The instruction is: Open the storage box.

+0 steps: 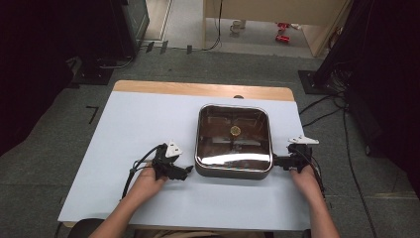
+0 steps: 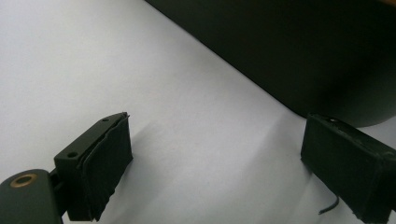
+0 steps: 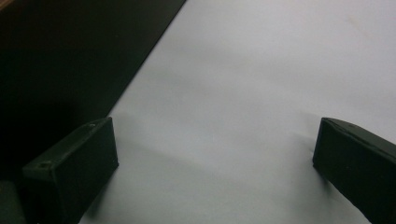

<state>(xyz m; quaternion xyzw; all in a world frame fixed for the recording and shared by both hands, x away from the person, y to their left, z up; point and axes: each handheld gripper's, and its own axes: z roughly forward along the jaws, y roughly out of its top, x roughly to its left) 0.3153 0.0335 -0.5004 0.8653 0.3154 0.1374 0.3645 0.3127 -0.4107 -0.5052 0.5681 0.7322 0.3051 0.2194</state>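
While one square metal basin (image 1: 234,171) sits a little right of centre in the high view, two grippers flank its near corners, one on each side. The basin rests on a white sheet (image 1: 138,124) that covers most of a wooden table (image 1: 198,89), whose bare strip shows along the upper edge of the sheet. A single brass-coloured drain (image 1: 235,131) lies at the middle of the basin's floor.

The left gripper (image 1: 187,171), held in the left hand (image 1: 146,182), sits at lower centre-left of the frame, its tips just beside the basin's near-left corner. In the left gripper view its two jaws stand wide apart with nothing but white sheet between them, and the basin's dark wall (image 2: 299,56) fills the upper right.

The right gripper (image 1: 275,161), held in the right hand (image 1: 304,179), lies at the basin's near-right corner; whether it touches cannot be told. In the right gripper view its two jaws are also spread, empty, with the dark wall (image 3: 70,60) at upper left.
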